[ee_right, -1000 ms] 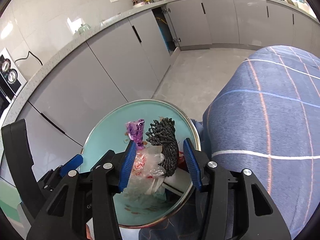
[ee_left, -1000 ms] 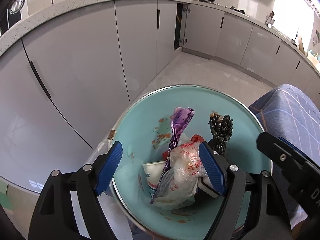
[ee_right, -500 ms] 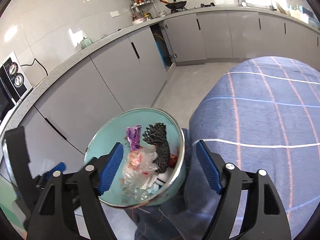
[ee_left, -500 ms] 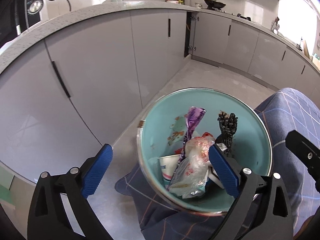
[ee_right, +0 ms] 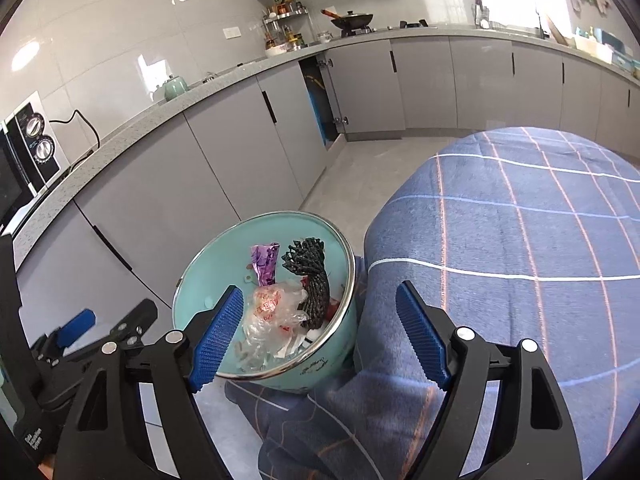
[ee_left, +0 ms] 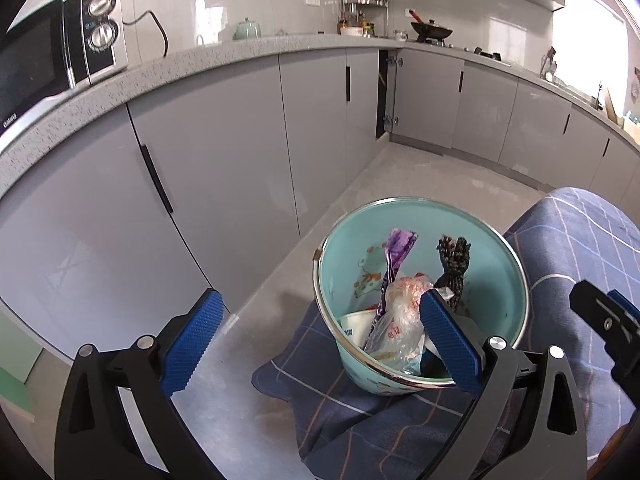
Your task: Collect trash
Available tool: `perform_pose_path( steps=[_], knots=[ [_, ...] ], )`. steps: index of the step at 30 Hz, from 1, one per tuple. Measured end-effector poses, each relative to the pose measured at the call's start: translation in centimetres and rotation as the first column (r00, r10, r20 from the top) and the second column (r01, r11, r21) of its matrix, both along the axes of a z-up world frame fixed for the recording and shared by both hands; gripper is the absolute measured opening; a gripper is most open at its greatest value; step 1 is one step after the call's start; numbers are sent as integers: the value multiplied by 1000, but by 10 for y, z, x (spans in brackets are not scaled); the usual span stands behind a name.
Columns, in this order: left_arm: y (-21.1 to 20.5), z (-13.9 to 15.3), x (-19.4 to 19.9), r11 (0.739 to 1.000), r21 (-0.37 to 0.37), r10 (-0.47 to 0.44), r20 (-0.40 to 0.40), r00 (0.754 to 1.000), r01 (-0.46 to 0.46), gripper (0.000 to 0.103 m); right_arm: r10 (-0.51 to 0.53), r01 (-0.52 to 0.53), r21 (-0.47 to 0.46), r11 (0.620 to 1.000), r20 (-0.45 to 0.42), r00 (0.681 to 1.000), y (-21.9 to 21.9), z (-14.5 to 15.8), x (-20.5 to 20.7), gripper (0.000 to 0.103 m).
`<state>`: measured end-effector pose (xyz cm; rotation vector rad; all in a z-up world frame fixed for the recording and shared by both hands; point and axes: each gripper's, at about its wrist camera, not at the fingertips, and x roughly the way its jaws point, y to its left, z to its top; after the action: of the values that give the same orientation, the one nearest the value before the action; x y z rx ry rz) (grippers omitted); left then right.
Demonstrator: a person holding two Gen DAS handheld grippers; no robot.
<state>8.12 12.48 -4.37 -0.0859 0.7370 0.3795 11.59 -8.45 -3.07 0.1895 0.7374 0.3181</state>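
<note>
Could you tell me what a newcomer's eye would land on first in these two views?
First, the turquoise bucket of trash on the blue plaid cloth, with a purple wrapper and a black netted bundle sticking up. Nearer the camera, the left gripper and right gripper are open and empty.

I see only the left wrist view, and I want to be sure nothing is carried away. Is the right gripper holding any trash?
Observer: No. The right gripper is open. Its jaws have just been opening, and its pads touch nothing.
Operator: Is more trash lying further along the checked cloth?
Observer: The right wrist view shows a wide stretch of the checked cloth, and no trash shows on it.
</note>
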Motion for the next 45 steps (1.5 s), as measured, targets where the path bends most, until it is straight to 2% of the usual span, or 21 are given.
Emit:
perform_pose_path(
  steps=[6,13,20,30,37,45],
  knots=[
    [-7,18,-9,1000,9,-8,49,999,7,97,-10,11,-9,1000,55,998,-6,16,-13,90],
    [-19,41,-22,999,39,-33,113,993,29,97,-20,24,-34,999,112,993,-9,34,-30,91],
    [-29,70,-40,997,74,-48,211,976,33,97,-28,31,-12,999,189,982,-15,60,-52,91],
    [-35,101,-65,993,117,-62,320,945,25,97,-50,45,24,999,324,945,-22,103,-84,94],
    [-36,115,-77,992,118,-73,363,929,32,97,-74,66,35,997,429,900,-26,127,-106,96],
    [-40,128,-91,991,123,-95,407,909,48,97,-111,86,74,994,472,875,-35,138,-119,97]
  ],
)
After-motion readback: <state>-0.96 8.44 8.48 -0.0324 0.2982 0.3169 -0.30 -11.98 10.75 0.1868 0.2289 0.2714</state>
